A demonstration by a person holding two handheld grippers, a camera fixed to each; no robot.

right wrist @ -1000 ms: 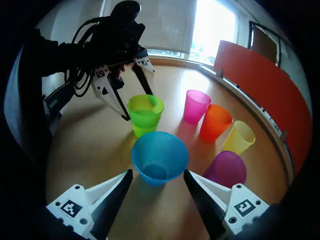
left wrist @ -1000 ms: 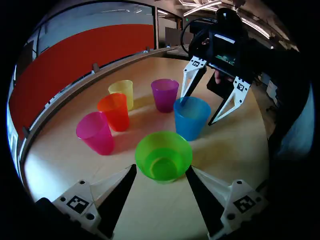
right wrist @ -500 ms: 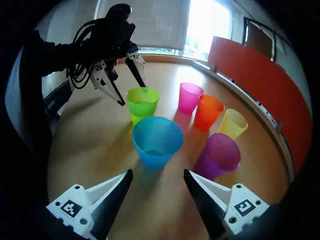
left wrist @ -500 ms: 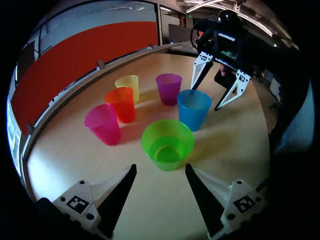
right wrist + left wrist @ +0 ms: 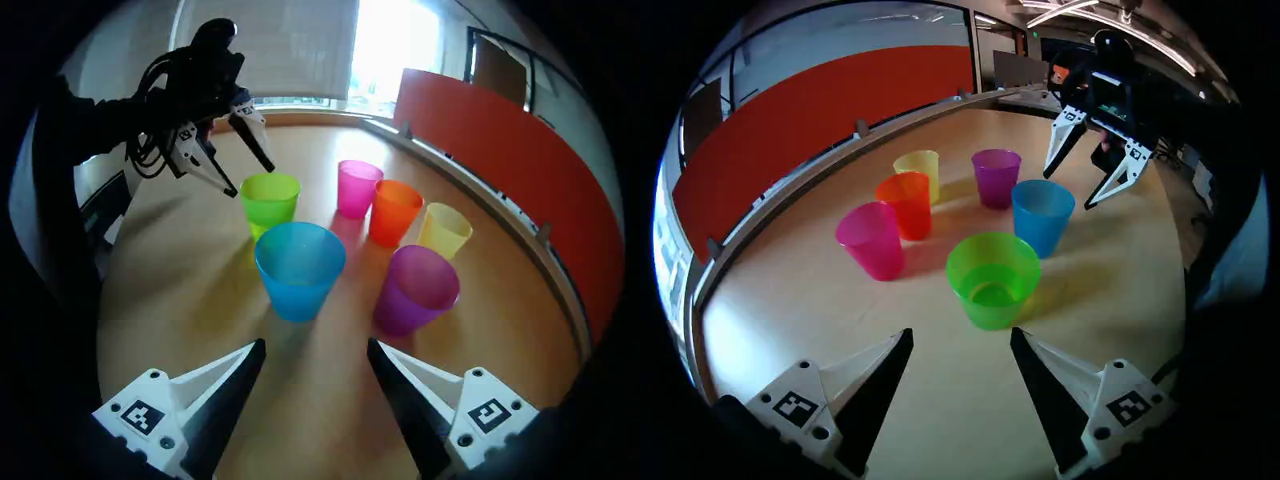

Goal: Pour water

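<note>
Six plastic cups stand upright in a loose cluster on a round wooden table [image 5: 1120, 280]. In the left gripper view the green cup [image 5: 994, 278] is nearest, a short way ahead of my open, empty left gripper [image 5: 960, 336]. Behind it are the blue cup [image 5: 1042, 216], purple cup [image 5: 996, 178], yellow cup [image 5: 918, 172], orange cup [image 5: 905, 204] and pink cup [image 5: 872, 239]. In the right gripper view the blue cup [image 5: 300, 270] stands just ahead of my open, empty right gripper [image 5: 316, 344], with the green cup [image 5: 270, 202] beyond it. Whether the cups hold water is unclear.
The right gripper [image 5: 1067, 192] hangs open beyond the blue cup, held by a hand. The left gripper [image 5: 254, 182] hovers open above and behind the green cup. A red wall panel [image 5: 800, 112] runs along the table's far edge. A purple cup [image 5: 416, 290] stands right of the blue one.
Both grippers have drawn back from their cups. The green cup has left my left fingers and the blue cup my right fingers. The cups stayed put.
</note>
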